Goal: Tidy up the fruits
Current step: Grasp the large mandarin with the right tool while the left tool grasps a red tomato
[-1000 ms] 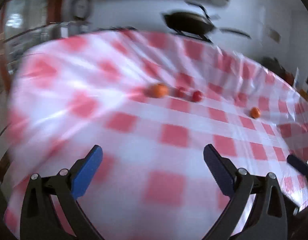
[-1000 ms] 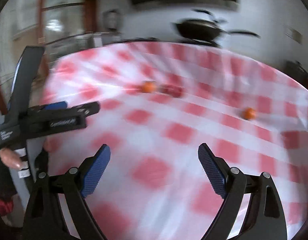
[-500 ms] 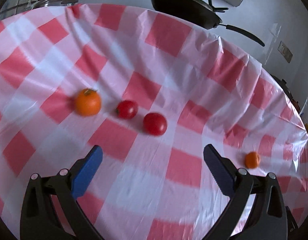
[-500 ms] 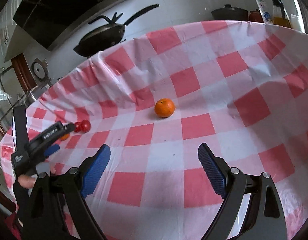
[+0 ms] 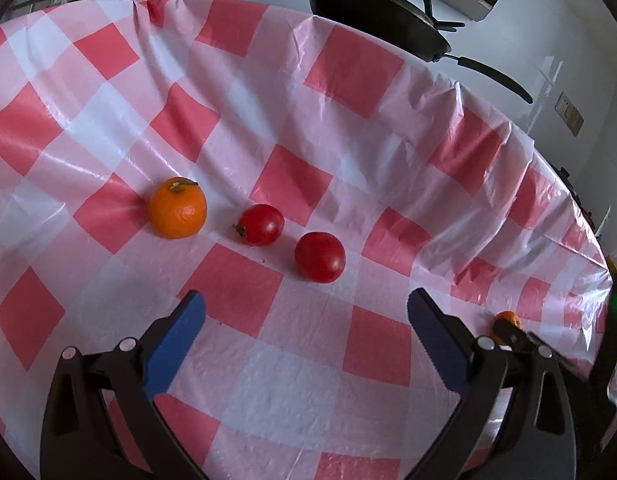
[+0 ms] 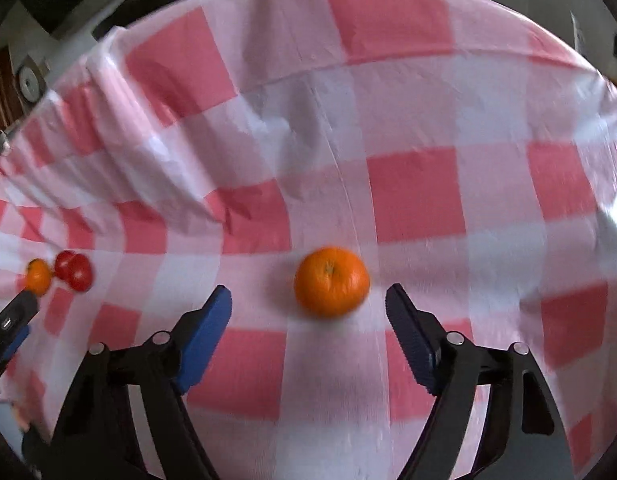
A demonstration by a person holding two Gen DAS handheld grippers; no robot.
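I had the right tool [image 6: 308, 312] lined up on the lone orange [image 6: 331, 281], which sat on the checked cloth of the desk [image 6: 412, 196] just ahead of the blue pads. The jaws had just been closing in, yet they stood spread with daylight on both sides of the fruit; nothing was pinched. The orange lay slightly toward the right pad [image 6: 408, 340], beyond the tips rather than properly between them.

Over on the other side, the left tool [image 5: 304, 328] hung spread and empty above the cloth. Ahead of it ran a loose row: a stemmed orange [image 5: 177, 208], then a tomato [image 5: 259, 224], then a second tomato [image 5: 320, 257], each near the next but not touching. A black pan [image 5: 376, 20] sat past the far edge of the desk.

So I judged the step in hand was the pick of that stray orange, presumably to bring it across to its mate. The next move called for a short push forward and down until the pads bracketed the fruit's widest part, then a gentle close. It was round and would likely roll if one pad arrived first.
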